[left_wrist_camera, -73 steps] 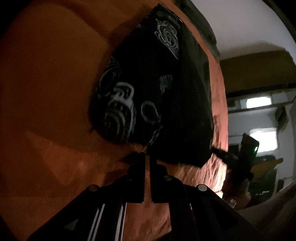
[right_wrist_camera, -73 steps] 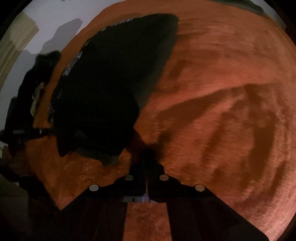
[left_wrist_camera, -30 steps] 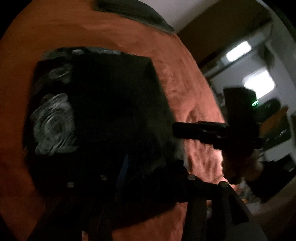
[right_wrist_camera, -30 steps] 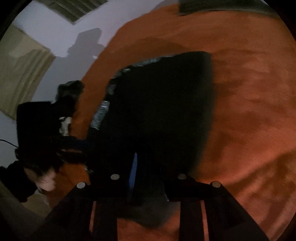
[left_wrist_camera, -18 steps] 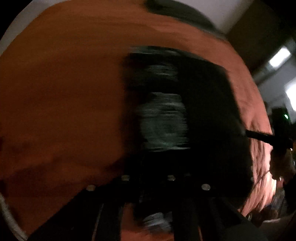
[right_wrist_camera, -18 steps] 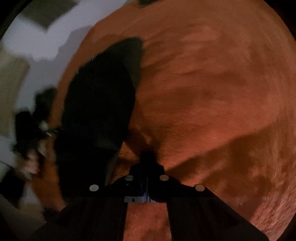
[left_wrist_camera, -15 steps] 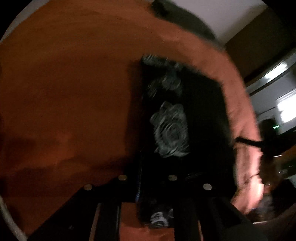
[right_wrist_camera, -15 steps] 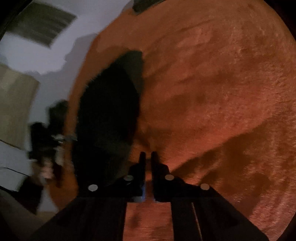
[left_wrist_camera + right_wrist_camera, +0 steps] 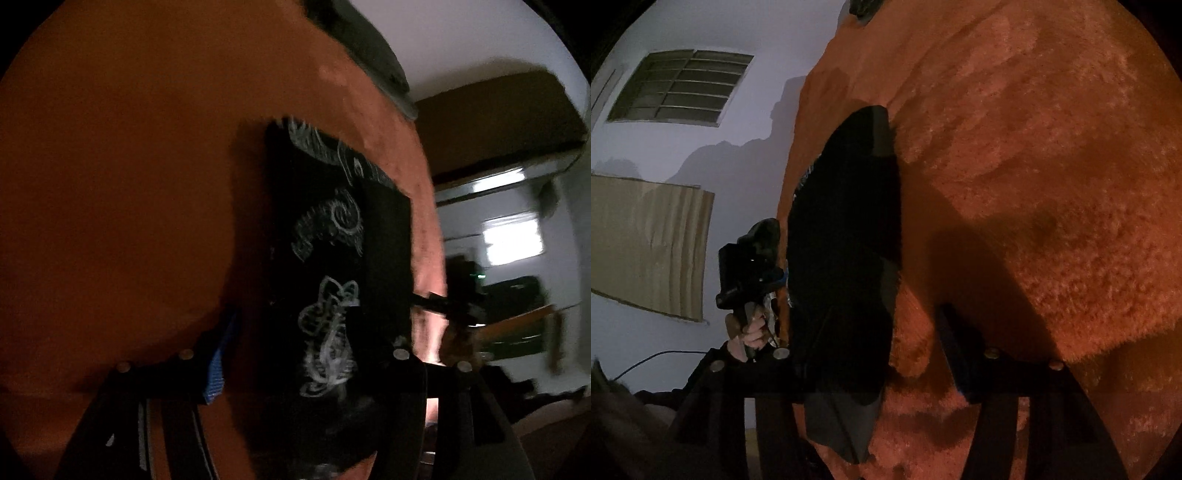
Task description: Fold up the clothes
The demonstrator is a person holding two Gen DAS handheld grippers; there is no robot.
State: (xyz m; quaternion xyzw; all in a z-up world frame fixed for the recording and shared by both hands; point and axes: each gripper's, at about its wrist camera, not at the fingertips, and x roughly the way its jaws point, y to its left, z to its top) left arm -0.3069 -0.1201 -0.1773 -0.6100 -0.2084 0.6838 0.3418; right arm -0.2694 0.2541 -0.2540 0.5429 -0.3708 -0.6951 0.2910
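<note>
A folded black garment (image 9: 332, 258) with white swirl prints lies on an orange fuzzy blanket (image 9: 129, 184). My left gripper (image 9: 291, 328) is open wide, and the garment's near edge lies between its fingers; the blue pad (image 9: 218, 365) of the left one shows. In the right wrist view the same garment (image 9: 846, 229) looks plain black. My right gripper (image 9: 886, 332) is open wide over its near corner, and the cloth hides most of the left finger. Each view shows the other gripper beyond the garment's far side, the left gripper (image 9: 750, 266) in a hand (image 9: 750, 332).
The orange blanket (image 9: 1034, 184) spreads wide to the right of the garment. A dark cushion (image 9: 369, 55) lies at its far end. A white wall with a barred window (image 9: 679, 88) and a beige panel (image 9: 646, 243) stands beyond the left edge.
Both grippers were shut or nearly shut half a second ago and now stand wide open at the garment's near edge. Both views have swung and closed in on the cloth.
</note>
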